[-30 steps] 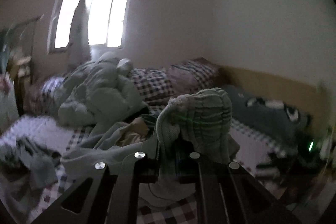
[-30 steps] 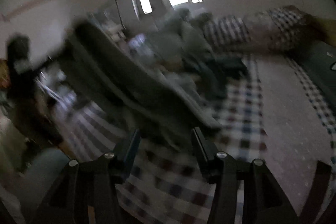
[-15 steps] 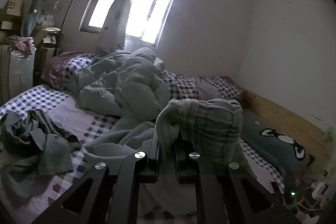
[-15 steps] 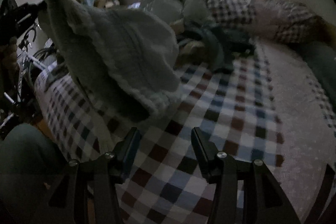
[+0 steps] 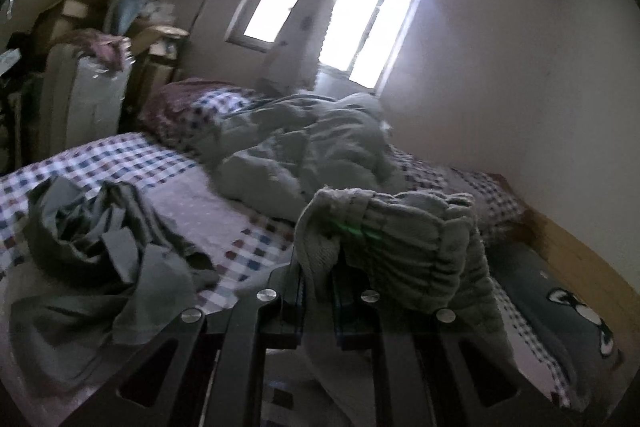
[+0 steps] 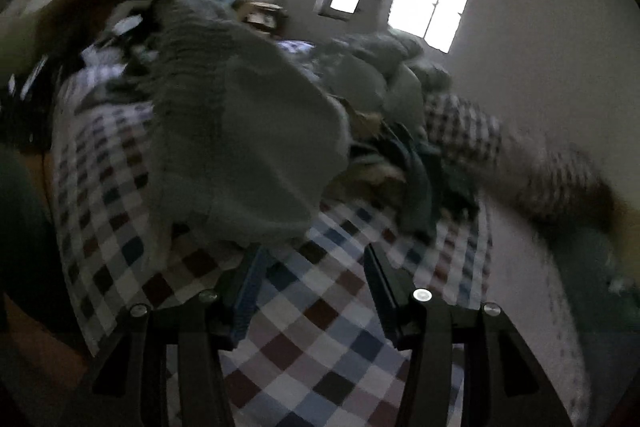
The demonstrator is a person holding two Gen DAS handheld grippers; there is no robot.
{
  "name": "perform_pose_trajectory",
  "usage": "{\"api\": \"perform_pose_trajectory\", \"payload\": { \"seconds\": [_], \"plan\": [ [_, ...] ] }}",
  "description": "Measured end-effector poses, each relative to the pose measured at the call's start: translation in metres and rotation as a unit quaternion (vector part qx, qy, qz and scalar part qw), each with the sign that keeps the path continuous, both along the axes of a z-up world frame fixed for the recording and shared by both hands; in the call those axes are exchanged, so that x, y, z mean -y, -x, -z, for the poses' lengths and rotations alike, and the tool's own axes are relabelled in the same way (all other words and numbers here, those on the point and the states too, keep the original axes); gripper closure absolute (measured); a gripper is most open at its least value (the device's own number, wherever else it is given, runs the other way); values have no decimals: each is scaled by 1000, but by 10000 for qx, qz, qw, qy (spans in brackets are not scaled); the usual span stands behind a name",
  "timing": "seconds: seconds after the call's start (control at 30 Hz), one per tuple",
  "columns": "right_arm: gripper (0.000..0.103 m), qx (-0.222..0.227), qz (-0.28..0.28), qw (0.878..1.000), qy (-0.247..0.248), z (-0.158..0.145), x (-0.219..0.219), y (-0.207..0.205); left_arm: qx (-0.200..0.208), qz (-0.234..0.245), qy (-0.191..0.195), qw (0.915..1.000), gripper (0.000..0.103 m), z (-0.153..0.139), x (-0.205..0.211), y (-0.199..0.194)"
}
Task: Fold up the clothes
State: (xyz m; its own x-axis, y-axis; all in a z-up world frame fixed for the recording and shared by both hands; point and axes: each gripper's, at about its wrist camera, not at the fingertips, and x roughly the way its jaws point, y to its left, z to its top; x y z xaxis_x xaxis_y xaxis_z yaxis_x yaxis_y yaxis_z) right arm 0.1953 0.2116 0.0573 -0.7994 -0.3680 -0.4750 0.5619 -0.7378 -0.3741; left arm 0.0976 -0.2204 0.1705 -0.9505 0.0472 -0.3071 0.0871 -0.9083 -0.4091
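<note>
Your left gripper [image 5: 318, 291] pinches the knit garment [image 5: 400, 247] aloft above the bed [image 6: 312, 327] (probably to shake flat); right gripper [image 6: 312, 267] jaws gape empty.

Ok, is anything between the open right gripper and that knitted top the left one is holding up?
Nothing visible. The right gripper is open over bare checked bedsheet, and the knitted top hangs just ahead and to its left, pinched in the left gripper. The clothes pile lies off to the right.
</note>
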Motion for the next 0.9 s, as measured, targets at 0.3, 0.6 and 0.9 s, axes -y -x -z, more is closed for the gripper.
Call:
{"api": "perform_pose_trajectory", "payload": {
  "seconds": [0.3, 0.6, 0.9],
  "plan": [
    [48, -655, -970, 9783, -1710, 57, 67, -23, 196, -319, -106, 9992, 93, 34, 20, 14],
    [48, -1439, -1063, 9566, -2302, 79, 90, -13, 308, -317, -45, 9990, 93, 51, 27, 18],
    [49, -1823, -1259, 9379, -2671, 99, 107, -8, 358, -307, 4, 9989, 93, 58, 29, 20]
  ]
}}
